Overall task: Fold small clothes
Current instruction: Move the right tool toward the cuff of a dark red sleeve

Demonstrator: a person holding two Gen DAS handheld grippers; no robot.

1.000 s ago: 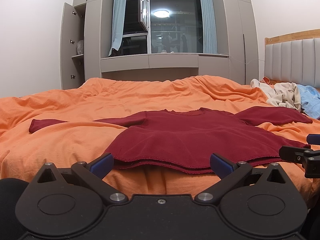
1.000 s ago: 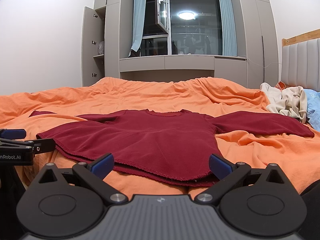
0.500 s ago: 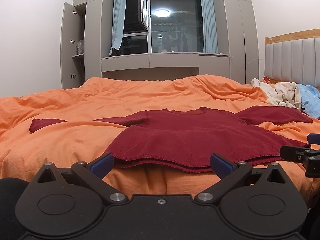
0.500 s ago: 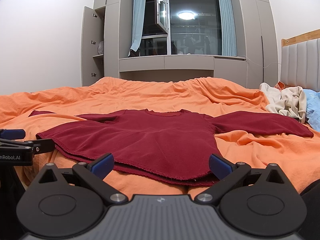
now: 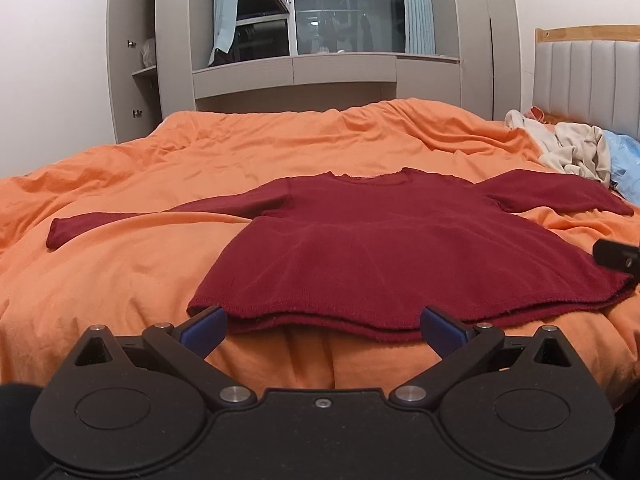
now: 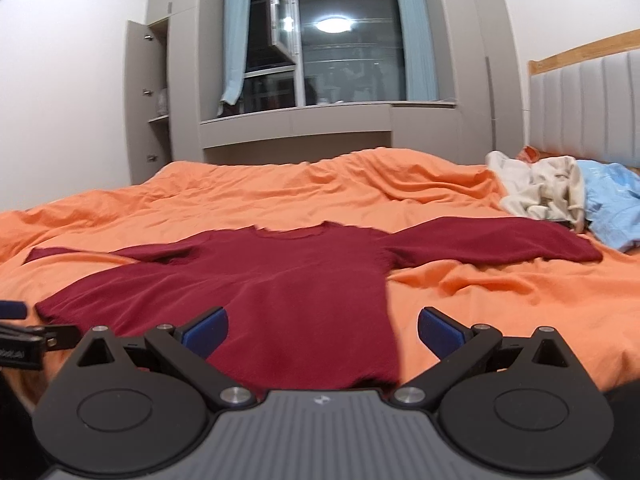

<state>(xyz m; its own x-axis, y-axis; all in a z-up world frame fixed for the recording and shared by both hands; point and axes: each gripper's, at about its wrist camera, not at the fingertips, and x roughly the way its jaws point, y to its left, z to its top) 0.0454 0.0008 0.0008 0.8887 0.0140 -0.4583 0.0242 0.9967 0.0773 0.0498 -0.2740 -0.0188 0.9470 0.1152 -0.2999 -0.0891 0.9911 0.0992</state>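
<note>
A dark red knit sweater lies flat on the orange bedcover, hem towards me, both sleeves spread out sideways. My left gripper is open just in front of the hem's left part, nothing between its blue pads. The right gripper is open too and hovers over the sweater near its right side edge, empty. Part of the right gripper shows at the left wrist view's right edge, and the left gripper shows at the right wrist view's left edge.
A heap of beige clothes and a light blue garment lie at the far right by the padded headboard. Grey cupboards and a window stand beyond the bed. Bare orange cover spreads right of the sweater.
Both grippers have moved forward and up over the bed. The right one now hovers above the sweater's right part. The sweater itself has not moved.
</note>
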